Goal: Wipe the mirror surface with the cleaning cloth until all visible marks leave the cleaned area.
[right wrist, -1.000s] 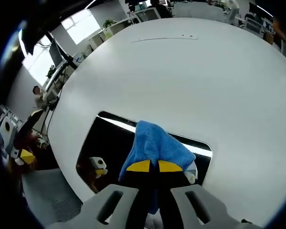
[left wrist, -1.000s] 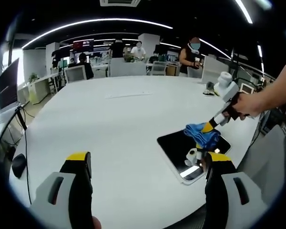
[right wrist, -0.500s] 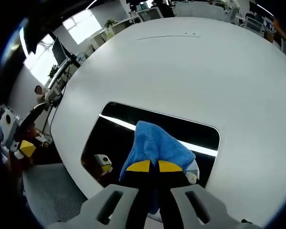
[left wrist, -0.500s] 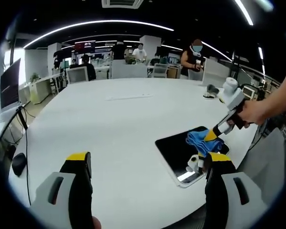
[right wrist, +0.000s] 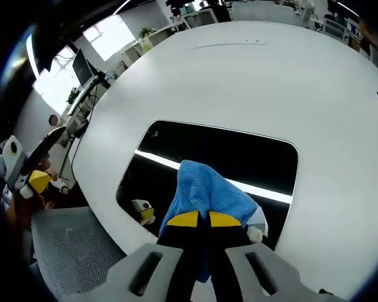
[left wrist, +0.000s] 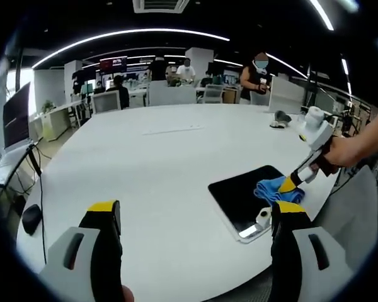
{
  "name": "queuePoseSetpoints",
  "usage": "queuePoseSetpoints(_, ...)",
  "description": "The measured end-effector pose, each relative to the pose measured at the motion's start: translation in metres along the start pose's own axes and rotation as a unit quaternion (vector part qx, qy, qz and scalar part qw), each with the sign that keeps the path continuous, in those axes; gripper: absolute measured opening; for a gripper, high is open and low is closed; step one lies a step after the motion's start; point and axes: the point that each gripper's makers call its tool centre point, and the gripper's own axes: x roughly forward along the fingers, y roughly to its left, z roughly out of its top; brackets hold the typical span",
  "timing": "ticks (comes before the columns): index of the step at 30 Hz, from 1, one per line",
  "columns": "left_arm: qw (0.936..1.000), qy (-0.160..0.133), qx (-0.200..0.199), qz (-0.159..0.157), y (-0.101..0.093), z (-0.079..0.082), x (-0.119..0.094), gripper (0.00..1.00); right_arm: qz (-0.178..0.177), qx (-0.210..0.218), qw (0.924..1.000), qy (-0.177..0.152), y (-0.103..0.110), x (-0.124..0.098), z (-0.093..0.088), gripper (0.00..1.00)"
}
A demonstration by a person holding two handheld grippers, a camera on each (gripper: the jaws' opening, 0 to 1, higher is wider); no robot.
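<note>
A dark rectangular mirror [right wrist: 214, 157] lies flat on the white table [right wrist: 239, 75], close to its near edge. My right gripper [right wrist: 197, 219] is shut on a blue cleaning cloth [right wrist: 205, 192], which rests on the mirror's near half. In the left gripper view the mirror [left wrist: 242, 195] sits at the right. There the cloth [left wrist: 274, 189] lies on its right end under the right gripper [left wrist: 294, 180], held by a person's hand [left wrist: 343, 151]. My left gripper [left wrist: 195, 217] stands open above the table with nothing between its jaws.
The round white table [left wrist: 164, 157] spreads far to the left and back. A small dark object [left wrist: 278, 117] sits at its far right. Several people and desks stand beyond the table. A grey mesh chair seat [right wrist: 69, 251] lies below the table edge.
The right gripper has drawn the cloth across the mirror toward its near, right end. More bare mirror shows beyond the cloth. The left gripper has barely moved.
</note>
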Motion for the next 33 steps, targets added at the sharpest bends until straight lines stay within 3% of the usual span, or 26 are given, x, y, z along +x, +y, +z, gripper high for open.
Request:
queuePoseSetpoints(11,0.9997,0.010,0.021,-0.005,0.003,0.000,0.002,0.99,0.009,0.004,0.9999,0.006,0.006,-0.006,-0.012,0.00)
queuePoseSetpoints(19,0.9990,0.019,0.016,-0.038,0.000,-0.010,0.005,0.99,0.015,0.007,0.9998,0.013,0.010,-0.007,-0.017,0.00)
queuePoseSetpoints(33,0.9993,0.023,0.009,-0.030,0.006,-0.016,0.006,0.99,0.028,0.007,0.9995,0.016,0.016,-0.007,-0.026,0.00)
